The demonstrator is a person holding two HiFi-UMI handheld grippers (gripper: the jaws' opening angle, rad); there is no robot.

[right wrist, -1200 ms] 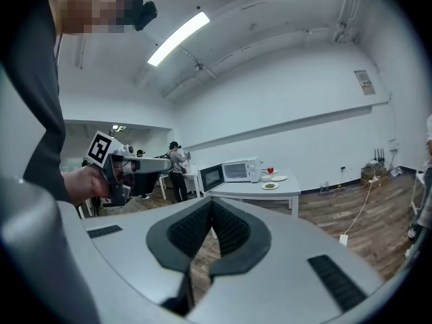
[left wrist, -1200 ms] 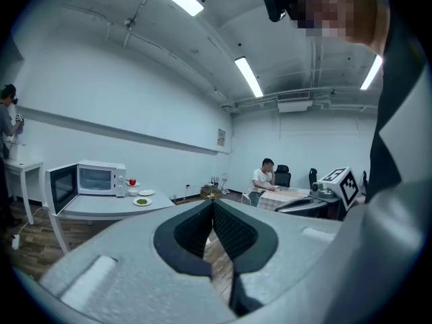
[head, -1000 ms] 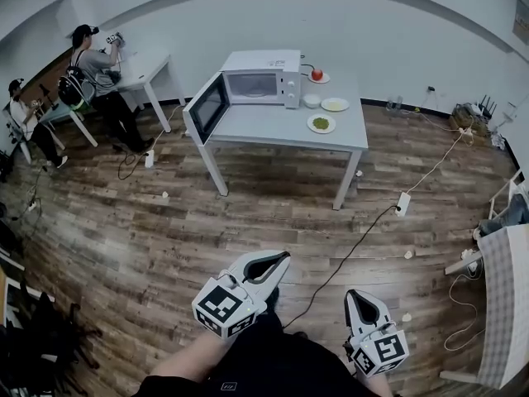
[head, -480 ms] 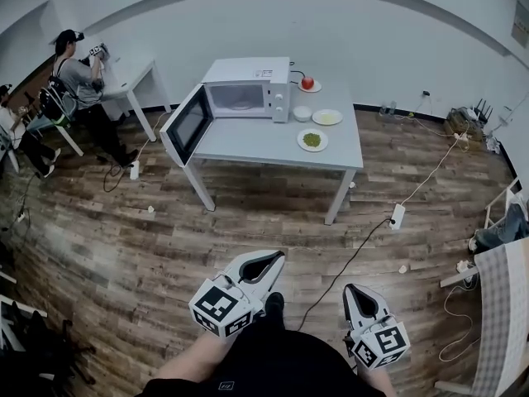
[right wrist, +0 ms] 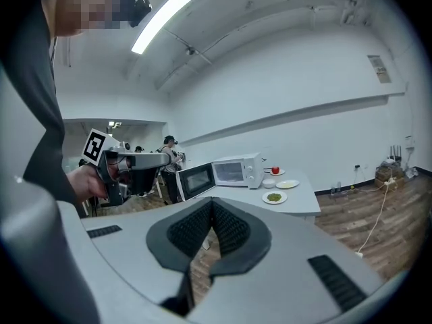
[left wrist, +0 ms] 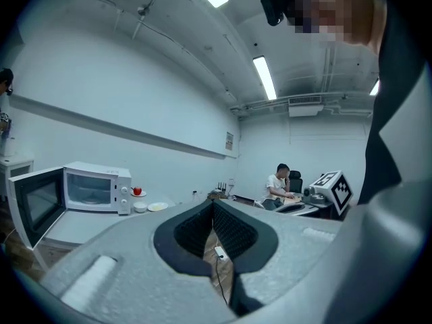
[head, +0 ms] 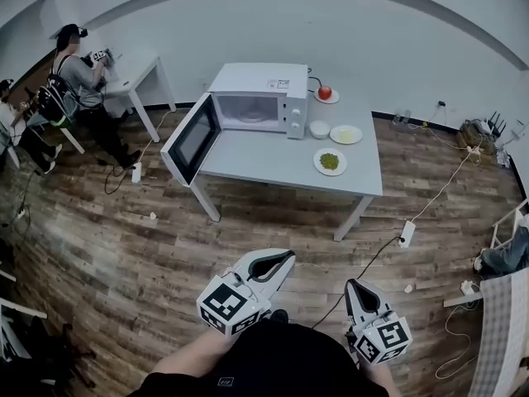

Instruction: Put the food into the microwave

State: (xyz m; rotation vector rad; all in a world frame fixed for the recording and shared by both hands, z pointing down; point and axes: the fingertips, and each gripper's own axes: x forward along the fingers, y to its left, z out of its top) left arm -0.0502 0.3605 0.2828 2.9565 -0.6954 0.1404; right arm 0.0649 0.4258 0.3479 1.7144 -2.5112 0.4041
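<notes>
At 12 o'clock, well off: bench [head: 273, 151], open microwave [head: 256, 81], food plate [head: 330, 161]. Your left claw [head: 283, 260], right claw [head: 354, 289] pressed together, empty. Approach step; next close in, spread one.

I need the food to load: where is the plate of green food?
In the head view, the plate of green food sits on the grey table, right of the open microwave, just in front of the pale yellow plate.
</notes>
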